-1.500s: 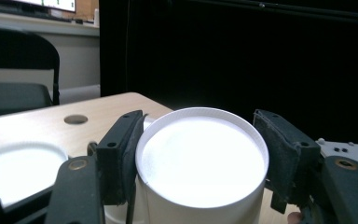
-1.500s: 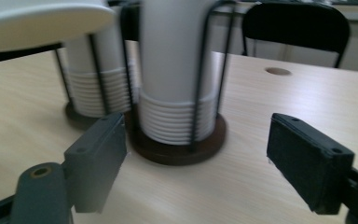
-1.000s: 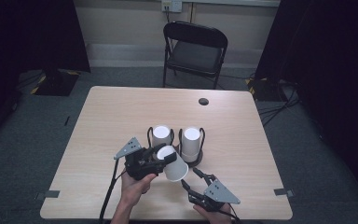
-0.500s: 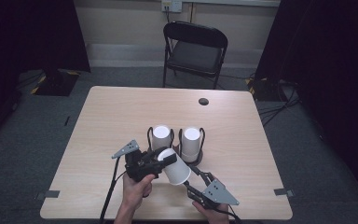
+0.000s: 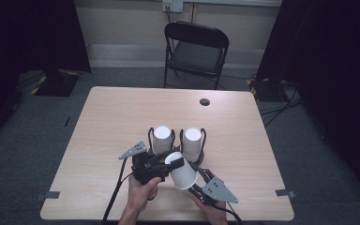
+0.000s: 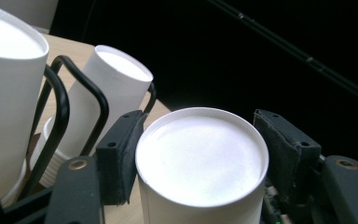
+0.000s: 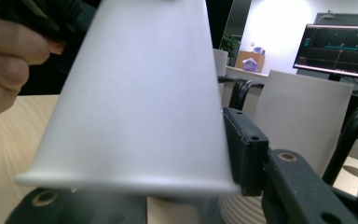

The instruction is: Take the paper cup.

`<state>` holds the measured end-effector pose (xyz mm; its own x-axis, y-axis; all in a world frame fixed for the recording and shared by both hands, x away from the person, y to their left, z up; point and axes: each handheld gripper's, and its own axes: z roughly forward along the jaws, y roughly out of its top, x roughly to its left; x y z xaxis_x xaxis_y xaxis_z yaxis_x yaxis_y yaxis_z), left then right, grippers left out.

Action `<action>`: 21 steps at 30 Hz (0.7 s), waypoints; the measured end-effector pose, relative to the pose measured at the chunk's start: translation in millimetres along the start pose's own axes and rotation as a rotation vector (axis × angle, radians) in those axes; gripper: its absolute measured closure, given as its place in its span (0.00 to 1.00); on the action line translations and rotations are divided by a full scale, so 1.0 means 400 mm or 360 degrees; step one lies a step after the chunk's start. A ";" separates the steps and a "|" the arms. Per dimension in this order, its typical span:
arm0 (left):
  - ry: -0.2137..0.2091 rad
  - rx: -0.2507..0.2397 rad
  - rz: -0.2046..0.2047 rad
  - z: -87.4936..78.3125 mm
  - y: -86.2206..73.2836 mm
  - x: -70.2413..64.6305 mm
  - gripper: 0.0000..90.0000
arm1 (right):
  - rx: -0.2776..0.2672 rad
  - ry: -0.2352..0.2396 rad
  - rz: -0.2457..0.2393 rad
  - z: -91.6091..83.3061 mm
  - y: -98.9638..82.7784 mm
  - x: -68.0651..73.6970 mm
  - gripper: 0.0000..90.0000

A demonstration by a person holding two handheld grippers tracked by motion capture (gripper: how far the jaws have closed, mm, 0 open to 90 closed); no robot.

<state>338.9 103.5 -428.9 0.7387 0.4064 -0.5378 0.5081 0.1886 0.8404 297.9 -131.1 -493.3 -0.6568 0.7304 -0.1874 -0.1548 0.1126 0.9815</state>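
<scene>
Partly hidden: paper cup (image 5: 183,169) rim blurred, right gripper (image 5: 198,180) left pad unseen.

Beyond the table (image 5: 112,117), at twelve o'clock: a black folding chair (image 5: 197,51), with a wall socket (image 5: 172,5) above. Near the far edge, toward one o'clock, a small dark round disc (image 5: 205,101). In the right gripper view, at two o'clock, a lit monitor (image 7: 338,45).
</scene>
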 end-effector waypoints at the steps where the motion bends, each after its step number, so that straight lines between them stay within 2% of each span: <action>1: -0.0002 0.0003 0.0006 0.000 -0.001 0.000 0.39 | 0.0008 0.0003 -0.0009 -0.004 0.001 0.001 0.76; 3: -0.0002 0.0002 0.0008 0.000 -0.001 0.000 0.39 | 0.0008 -0.0002 -0.0014 -0.004 0.001 0.002 0.78; 4: 0.0007 0.0009 0.0032 0.000 -0.001 -0.001 0.38 | 0.0016 -0.0006 -0.0023 -0.007 0.002 0.002 0.82; 16: 0.0040 -0.0020 0.0093 -0.006 0.001 0.002 0.35 | 0.0020 0.0003 0.0009 -0.019 0.011 -0.006 0.90; 19: 0.0064 -0.0033 0.0117 -0.009 0.001 0.004 0.35 | 0.0036 -0.0002 0.0017 -0.021 0.014 -0.007 0.91; 21: 0.0118 -0.0048 0.0143 -0.013 0.002 0.005 0.37 | 0.0050 -0.0009 0.0019 -0.023 0.015 -0.008 0.94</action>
<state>338.4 109.3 -429.1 0.7454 0.4873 -0.4549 0.4272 0.1747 0.8871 292.4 -138.8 -487.2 -0.6543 0.7356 -0.1755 -0.1237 0.1248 0.9844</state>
